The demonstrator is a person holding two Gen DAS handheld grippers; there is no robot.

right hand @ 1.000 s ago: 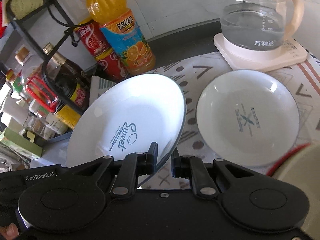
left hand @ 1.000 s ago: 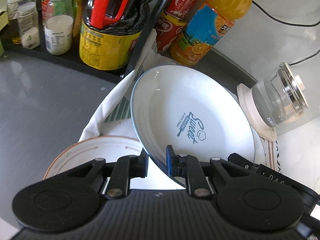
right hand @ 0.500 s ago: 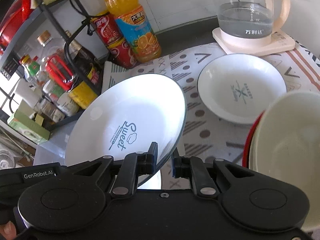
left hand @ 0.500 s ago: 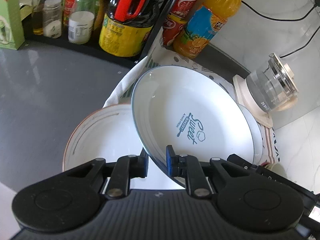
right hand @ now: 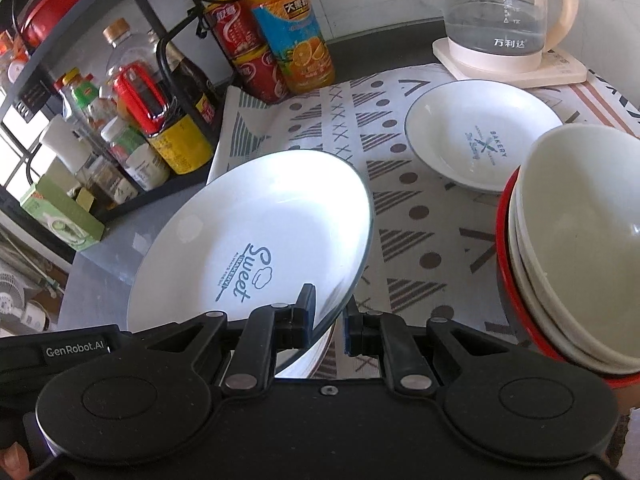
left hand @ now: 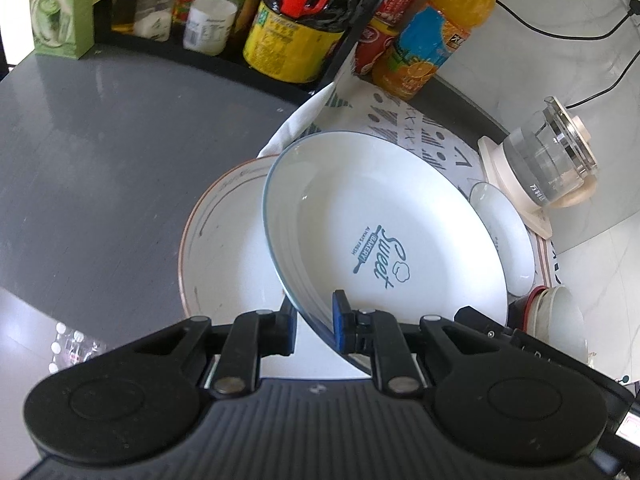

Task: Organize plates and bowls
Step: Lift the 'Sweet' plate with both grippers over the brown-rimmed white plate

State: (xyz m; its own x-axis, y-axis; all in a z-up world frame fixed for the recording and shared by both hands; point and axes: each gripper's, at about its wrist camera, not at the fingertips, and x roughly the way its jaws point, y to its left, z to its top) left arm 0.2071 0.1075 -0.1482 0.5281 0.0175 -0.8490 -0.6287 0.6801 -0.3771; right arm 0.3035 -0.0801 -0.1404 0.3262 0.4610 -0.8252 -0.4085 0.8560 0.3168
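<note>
Jaws of both grippers pinch the near rim of one white plate with a blue "Sweet" print (left hand: 384,240): the left gripper (left hand: 314,318) clamps the rim at the plate's left side, and the right gripper (right hand: 328,320) clamps it at the right side. This Sweet plate (right hand: 256,240) is held up off the surface and tilted, its far edge higher than the pinched edge.

Directly below and left of it in the left wrist view lies a larger brown-rimmed plate (left hand: 224,248) flat on the grey surface (left hand: 100,140). To the right in the right wrist view stands a stack of bowls (right hand: 576,240), cream ones nested in a red one, close beside the right gripper.

Further out, a smaller white plate marked "Bakery" (right hand: 480,136) rests on a patterned cloth (right hand: 400,208) that covers part of the surface. Beyond that plate a glass kettle (right hand: 504,16) sits on its pale base. At the far left of the cloth stand an orange juice bottle (right hand: 292,32) and red cans (right hand: 248,52), next to a black rack (right hand: 132,80) crowded with sauce bottles and jars.
</note>
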